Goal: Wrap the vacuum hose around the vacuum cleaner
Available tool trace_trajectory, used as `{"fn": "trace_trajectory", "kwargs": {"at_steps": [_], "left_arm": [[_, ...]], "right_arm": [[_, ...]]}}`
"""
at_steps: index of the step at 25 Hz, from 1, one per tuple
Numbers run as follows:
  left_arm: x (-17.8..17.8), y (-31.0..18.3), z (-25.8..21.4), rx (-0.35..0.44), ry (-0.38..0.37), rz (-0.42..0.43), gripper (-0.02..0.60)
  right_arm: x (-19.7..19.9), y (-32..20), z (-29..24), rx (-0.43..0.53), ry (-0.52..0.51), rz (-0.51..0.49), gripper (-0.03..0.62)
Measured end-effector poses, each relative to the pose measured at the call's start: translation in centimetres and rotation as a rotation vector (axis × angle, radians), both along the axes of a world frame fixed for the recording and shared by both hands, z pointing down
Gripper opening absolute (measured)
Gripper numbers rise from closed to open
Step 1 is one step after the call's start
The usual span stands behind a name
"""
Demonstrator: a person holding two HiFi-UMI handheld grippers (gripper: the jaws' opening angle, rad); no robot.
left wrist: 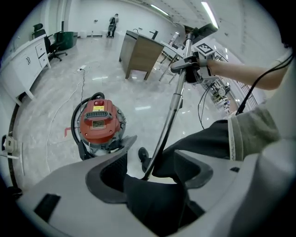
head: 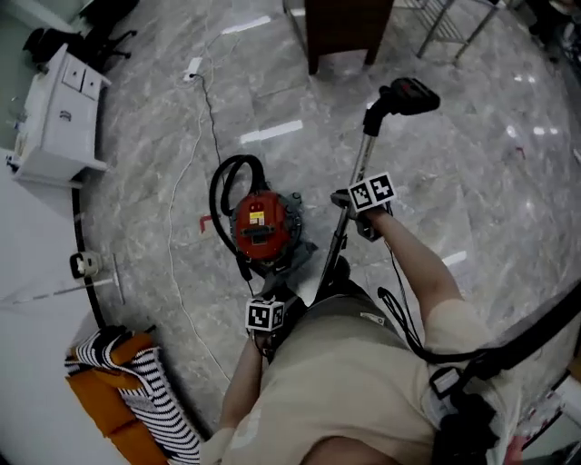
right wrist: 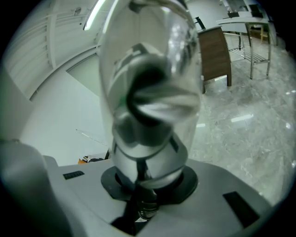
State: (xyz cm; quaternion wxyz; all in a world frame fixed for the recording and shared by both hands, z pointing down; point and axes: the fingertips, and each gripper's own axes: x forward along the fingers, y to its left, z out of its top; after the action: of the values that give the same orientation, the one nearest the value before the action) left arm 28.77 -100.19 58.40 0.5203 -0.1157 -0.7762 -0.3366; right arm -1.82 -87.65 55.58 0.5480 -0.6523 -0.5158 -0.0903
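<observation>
The red vacuum cleaner point(head: 261, 222) point(left wrist: 98, 122) stands on the marble floor, its black hose point(head: 218, 186) point(left wrist: 74, 125) looping round its left side. The metal wand point(head: 356, 177) point(left wrist: 169, 122) point(right wrist: 148, 92) rises at a slant, with the black floor head point(head: 410, 95) point(left wrist: 199, 31) at its upper end. My right gripper point(head: 349, 202) point(left wrist: 187, 69) point(right wrist: 145, 185) is shut on the wand high up. My left gripper point(head: 277, 295) point(left wrist: 152, 171) is low, by the person's leg, shut on the black hose end where the wand's lower end meets it.
A white power cord point(head: 177, 209) trails left of the vacuum to a plug strip point(head: 192, 68). A white cabinet point(head: 59, 118) stands at the left. A brown cabinet point(head: 345, 27) and metal rack legs point(head: 445, 27) are at the back. Striped cloth point(head: 136, 390) lies on something orange at the lower left.
</observation>
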Motion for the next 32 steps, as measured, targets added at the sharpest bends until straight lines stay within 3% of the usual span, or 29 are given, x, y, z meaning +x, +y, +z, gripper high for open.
{"fn": "trace_trajectory", "kwargs": {"at_steps": [3, 7, 11, 16, 20, 25, 28, 32], "left_arm": [[-0.2, 0.5, -0.1, 0.022, -0.045, 0.041, 0.322], [0.1, 1.7, -1.3, 0.043, -0.101, 0.214, 0.322], [-1.3, 3.5, -3.1, 0.011, -0.163, 0.364, 0.322], [-4.7, 5.6, -5.6, 0.006, -0.274, 0.437, 0.322], [-5.8, 7.1, -6.4, -0.011, -0.317, 0.506, 0.322], [-7.7, 5.1, -6.0, 0.0, -0.384, 0.612, 0.322], [-9.1, 3.6, -4.6, -0.006, -0.386, 0.657, 0.322], [-10.9, 2.9, -1.3, 0.012, -0.343, 0.653, 0.322]], "right_arm": [[0.5, 1.5, -0.8, 0.024, -0.029, -0.004, 0.054], [2.7, 2.7, -2.4, 0.05, -0.058, -0.011, 0.054], [4.7, 3.3, -2.9, 0.076, -0.086, -0.032, 0.054], [5.5, 2.9, -5.1, 0.062, -0.129, -0.08, 0.055], [7.0, 3.0, -6.3, 0.05, -0.151, -0.079, 0.055], [10.0, 3.2, -6.7, 0.035, -0.165, -0.125, 0.055], [11.5, 3.7, -6.4, 0.021, -0.156, -0.169, 0.055], [12.5, 5.7, -5.6, -0.003, -0.148, -0.263, 0.055]]}}
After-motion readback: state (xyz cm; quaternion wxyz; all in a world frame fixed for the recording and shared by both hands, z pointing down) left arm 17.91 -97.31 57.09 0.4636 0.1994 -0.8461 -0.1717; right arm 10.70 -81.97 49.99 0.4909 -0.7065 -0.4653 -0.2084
